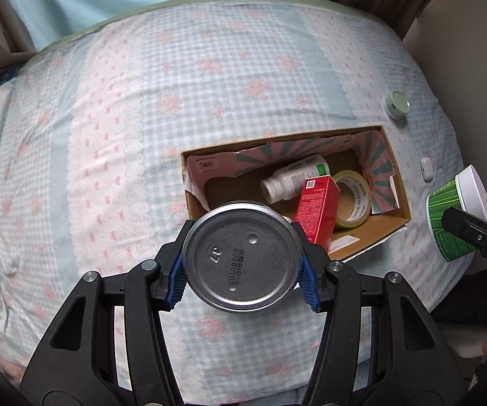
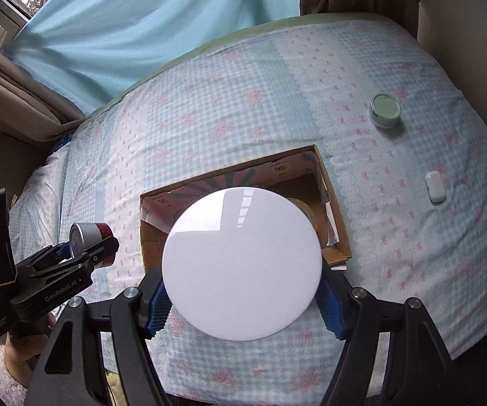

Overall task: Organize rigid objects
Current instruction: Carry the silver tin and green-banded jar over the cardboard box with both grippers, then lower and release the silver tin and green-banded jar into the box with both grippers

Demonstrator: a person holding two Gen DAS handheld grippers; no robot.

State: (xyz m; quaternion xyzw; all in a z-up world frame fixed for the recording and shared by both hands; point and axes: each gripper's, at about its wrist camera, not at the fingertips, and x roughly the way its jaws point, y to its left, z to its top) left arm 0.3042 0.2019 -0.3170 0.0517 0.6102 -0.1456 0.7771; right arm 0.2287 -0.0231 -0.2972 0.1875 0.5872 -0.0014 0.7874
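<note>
Soft daylight, window glare on white lid (image 2: 241,269), fisheye-bent, dark corners

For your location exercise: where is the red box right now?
In the left wrist view, the red box stands inside the cardboard box, between the white bottle and the tape roll.

Left wrist view looks forward and down over the bed (image 1: 141,118), close, box (image 1: 392,203) right of centre. Right wrist view faces likewise from the right. Shared: box (image 2: 338,223), bed (image 2: 395,203).
</note>
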